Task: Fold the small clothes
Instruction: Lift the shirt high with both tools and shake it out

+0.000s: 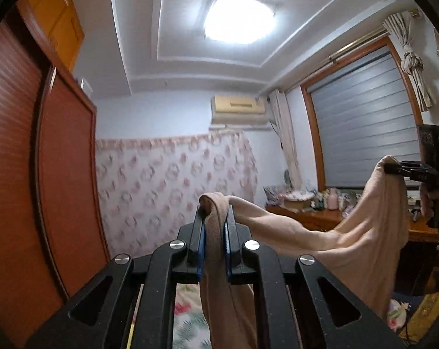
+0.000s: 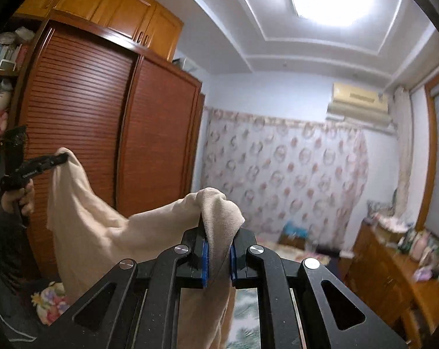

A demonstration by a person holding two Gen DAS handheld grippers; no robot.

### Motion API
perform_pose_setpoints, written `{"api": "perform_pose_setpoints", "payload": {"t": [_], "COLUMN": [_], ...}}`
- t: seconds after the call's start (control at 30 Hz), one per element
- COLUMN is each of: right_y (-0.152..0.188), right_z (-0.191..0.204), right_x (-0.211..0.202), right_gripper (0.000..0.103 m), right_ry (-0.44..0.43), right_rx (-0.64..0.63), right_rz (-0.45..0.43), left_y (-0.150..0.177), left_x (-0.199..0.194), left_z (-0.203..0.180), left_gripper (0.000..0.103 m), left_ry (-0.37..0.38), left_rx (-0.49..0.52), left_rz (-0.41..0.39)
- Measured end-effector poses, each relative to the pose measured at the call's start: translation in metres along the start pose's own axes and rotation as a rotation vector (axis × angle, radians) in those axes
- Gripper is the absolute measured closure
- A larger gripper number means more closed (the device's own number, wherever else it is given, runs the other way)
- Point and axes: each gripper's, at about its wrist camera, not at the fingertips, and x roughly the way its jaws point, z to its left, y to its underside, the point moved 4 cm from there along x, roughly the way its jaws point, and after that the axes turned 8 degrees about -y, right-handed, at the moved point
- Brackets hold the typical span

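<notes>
A small beige garment (image 1: 350,232) hangs in the air, stretched between both grippers. My left gripper (image 1: 215,212) is shut on one corner of it, the cloth bunched between the blue pads and hanging below. My right gripper (image 2: 219,226) is shut on the other corner of the beige garment (image 2: 103,232). In the left wrist view the right gripper (image 1: 394,168) pinches the cloth at the far right. In the right wrist view the left gripper (image 2: 59,158) pinches it at the far left. Both point up toward the ceiling and the far wall.
A red-brown louvred wardrobe (image 2: 103,133) stands at the left. A wooden dresser (image 1: 315,215) with small items sits under the shuttered window (image 1: 364,122). A floral bedspread (image 1: 187,314) lies below the grippers. A floral curtain (image 2: 283,174) covers the far wall.
</notes>
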Motion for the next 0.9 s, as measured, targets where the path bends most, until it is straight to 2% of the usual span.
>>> {"api": "perform_pose_setpoints", "payload": {"t": [0.13,0.27,0.37,0.47,0.57,0.77,0.83,0.9], "right_y": [-0.025,-0.032,-0.019,0.001,0.018,0.102,0.127,0.148], "right_z": [0.001,-0.002,0.013,0.017,0.013,-0.008,-0.018,-0.029], "right_x": [0.001,0.016,0.026,0.067,0.102,0.188,0.219,0.247], "right_gripper": [0.093,0.093,0.093,0.093,0.093,0.093,0.093,0.093], "right_ry": [0.061,0.113,0.142,0.159,0.146,0.099,0.112,0.117], "right_rx": [-0.031,-0.046,-0.052,-0.047,-0.028,0.020,0.036,0.059], "right_rz": [-0.004,0.027,0.067,0.131,0.190,0.294,0.330,0.372], "left_y": [-0.024,-0.029,-0.019,0.001,0.036,0.146,0.187,0.215], "left_x": [0.008,0.023,0.049,0.079,0.120,0.216,0.251,0.273], "left_z": [0.010,0.022,0.022,0.020,0.016,0.009,0.010,0.010], "left_gripper": [0.092,0.092,0.092,0.092,0.092,0.092,0.092,0.092], "left_ry": [-0.036,-0.053,-0.078,-0.073,-0.084,-0.107,-0.112,-0.112], "left_rx": [0.005,0.000,0.013,0.010,0.029,0.047,0.031,0.019], "left_rz": [-0.036,-0.033,0.000,0.059,0.129,0.281,0.351,0.401]}}
